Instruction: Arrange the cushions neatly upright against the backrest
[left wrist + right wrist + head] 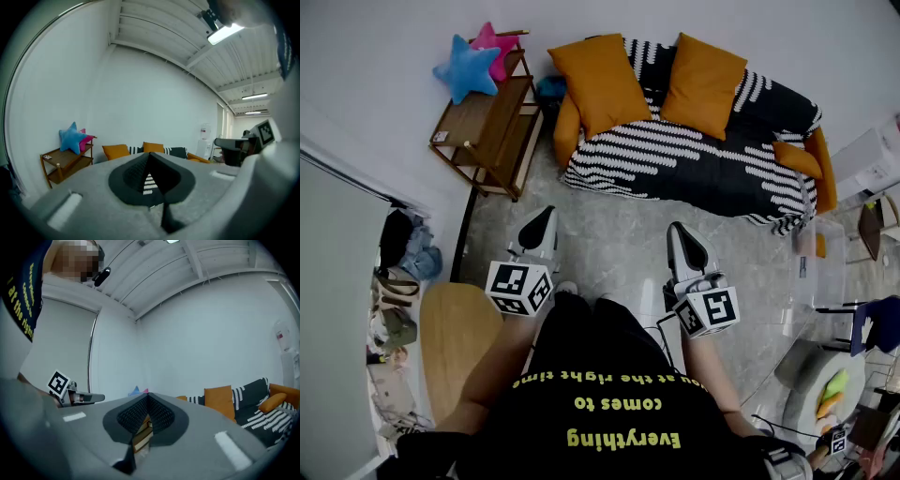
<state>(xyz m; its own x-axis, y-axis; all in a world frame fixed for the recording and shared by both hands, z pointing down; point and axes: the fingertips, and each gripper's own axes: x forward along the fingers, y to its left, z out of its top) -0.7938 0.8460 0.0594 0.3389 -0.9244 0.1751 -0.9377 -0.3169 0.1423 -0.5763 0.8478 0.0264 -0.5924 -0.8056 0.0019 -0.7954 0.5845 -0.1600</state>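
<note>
Ribbed black fingers (133, 174) of the left gripper (544, 218) and right gripper (679, 233) meet, empty. Two plump square orange fabric cushions (598, 82) lean on the black-and-white striped sofa (675, 155).

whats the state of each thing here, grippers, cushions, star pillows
left gripper: shut, empty
right gripper: shut, empty
large orange cushion at the left of the black-and-white striped sofa: propped against the backrest
second large orange cushion: propped against the backrest
small orange cushion: lying by the far armrest, not upright
blue star pillow: sitting on the wooden shelf
pink star pillow: on the shelf, behind the blue one
</note>
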